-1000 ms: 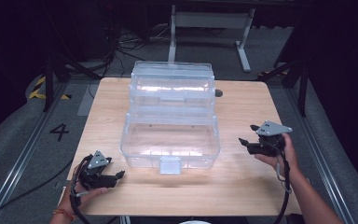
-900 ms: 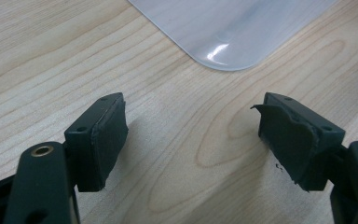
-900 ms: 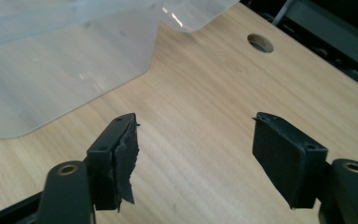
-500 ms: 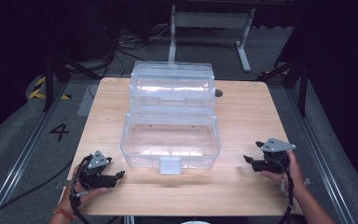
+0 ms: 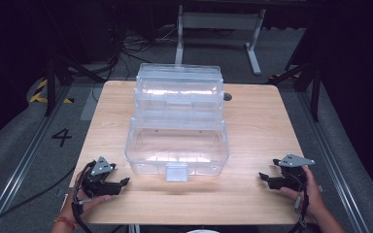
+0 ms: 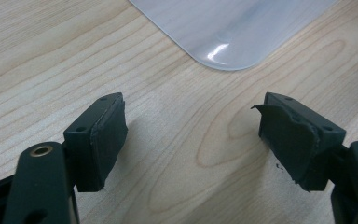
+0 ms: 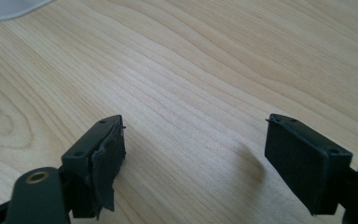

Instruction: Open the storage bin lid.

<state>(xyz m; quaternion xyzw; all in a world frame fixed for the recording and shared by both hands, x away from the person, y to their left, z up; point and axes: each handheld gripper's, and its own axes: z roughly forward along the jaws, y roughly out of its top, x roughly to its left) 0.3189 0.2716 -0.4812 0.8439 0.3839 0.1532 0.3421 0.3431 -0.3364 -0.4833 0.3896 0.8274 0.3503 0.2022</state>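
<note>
my left gripper rests near the front left corner of the desk, jaws spread wide with nothing between them, only bare wood. my right gripper sits near the front right corner, equally wide and empty. the clear plastic box stands open mid-desk, its front latch toward the front edge.

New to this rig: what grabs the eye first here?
The clear plastic box, tiered and latched at the front, sits mid-table on the wooden table. The left gripper and right gripper rest near the front corners, both open and holding nothing. Torn pad rubber shows on the left gripper's fingers.
</note>
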